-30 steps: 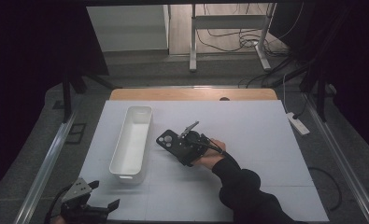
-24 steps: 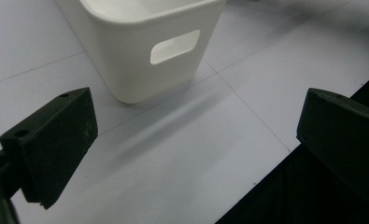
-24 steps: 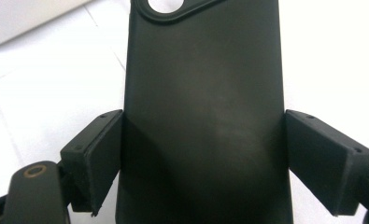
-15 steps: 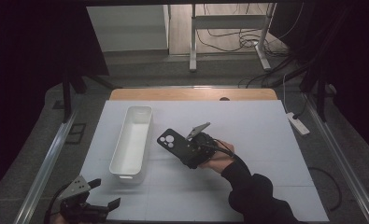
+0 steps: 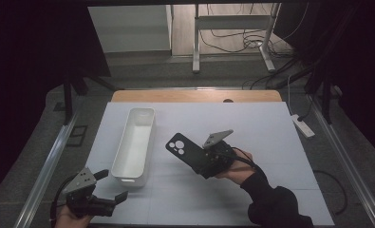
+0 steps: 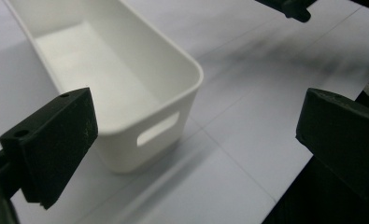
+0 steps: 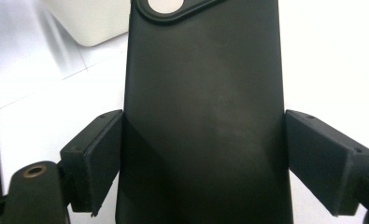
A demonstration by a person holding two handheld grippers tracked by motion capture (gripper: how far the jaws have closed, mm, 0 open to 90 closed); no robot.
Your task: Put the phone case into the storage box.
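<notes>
Broadly, a white table (image 5: pixel 270 142) takes up most of the high view, with a strip of bare wood along its far edge and a white power strip (image 5: pixel 301 126) lying off its right side. Next in size, a long white plastic bin (image 5: pixel 135 145) sits left of centre, lengthwise away from the person, with a slot handle in its near end wall; in the left gripper view that near end (image 6: pixel 140 116) lies just ahead of the jaws. To the right of the bin, near but apart from it, the right gripper (image 5: pixel 201 161) holds a black phone case (image 5: pixel 185 151) above the table, camera cut-outs toward the bin; in the right gripper view the case (image 7: pixel 203 93) stands between the two pads, which press on its long edges. At the near left corner, the left gripper (image 5: pixel 107 192) has its jaws spread wide with nothing between them, aimed toward the bin's near end. No brand, label or writing can be read on the case, the bin or either tool.
</notes>
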